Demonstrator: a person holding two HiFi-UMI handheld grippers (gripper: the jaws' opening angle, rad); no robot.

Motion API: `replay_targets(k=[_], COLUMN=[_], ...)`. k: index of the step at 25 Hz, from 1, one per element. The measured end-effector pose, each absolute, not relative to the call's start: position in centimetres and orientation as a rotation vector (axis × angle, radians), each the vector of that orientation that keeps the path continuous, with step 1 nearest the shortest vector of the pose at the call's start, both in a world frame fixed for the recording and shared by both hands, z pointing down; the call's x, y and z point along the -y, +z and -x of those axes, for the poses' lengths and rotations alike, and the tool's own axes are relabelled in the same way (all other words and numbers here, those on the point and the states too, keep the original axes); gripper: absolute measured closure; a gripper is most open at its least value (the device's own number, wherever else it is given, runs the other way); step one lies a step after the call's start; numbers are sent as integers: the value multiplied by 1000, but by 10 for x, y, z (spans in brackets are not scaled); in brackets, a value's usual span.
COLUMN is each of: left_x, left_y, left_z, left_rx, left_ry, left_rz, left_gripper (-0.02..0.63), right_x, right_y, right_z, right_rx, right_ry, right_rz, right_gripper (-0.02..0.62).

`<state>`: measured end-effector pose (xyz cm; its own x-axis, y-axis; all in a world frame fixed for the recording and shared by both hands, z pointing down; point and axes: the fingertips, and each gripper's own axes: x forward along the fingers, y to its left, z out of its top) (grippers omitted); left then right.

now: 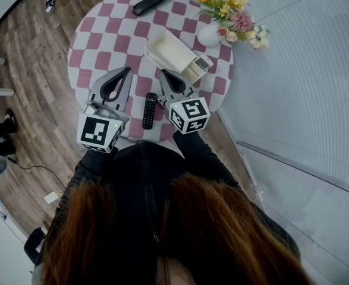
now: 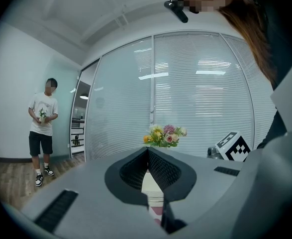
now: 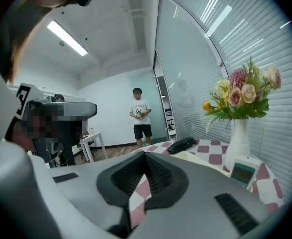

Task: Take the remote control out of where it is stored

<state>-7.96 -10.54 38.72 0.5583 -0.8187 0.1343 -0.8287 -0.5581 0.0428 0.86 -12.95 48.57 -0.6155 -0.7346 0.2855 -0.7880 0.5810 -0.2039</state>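
Two grippers are hanging over the near side of the round checkered table [image 1: 103,40]. The left gripper [image 1: 126,71] is showing its jaws pressed together with nothing between them. The right gripper [image 1: 162,72] is likewise showing its jaws shut tight and empty. The remote control [image 1: 150,110] is lying flat on the cloth between the two grippers, held by neither and outside the cream box [image 1: 169,51]. A flower vase [image 1: 210,35] is standing near the box, toward the table's far right edge.
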Motion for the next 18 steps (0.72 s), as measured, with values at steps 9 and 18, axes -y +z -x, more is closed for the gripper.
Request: replay_targets(k=[9, 18], left_x=[107, 109], left_y=[390, 393], left_z=[77, 71], left_rx=[1409, 1388], left_ry=[164, 169], left_rz=[-2686, -2694], left_gripper=[597, 597], right_x=[125, 111], right_y=[448, 416], right_z=[-18, -32], right_rx=[2680, 2708], right_ry=[336, 287], right_rz=[-1327, -1370], right_gripper=[581, 581])
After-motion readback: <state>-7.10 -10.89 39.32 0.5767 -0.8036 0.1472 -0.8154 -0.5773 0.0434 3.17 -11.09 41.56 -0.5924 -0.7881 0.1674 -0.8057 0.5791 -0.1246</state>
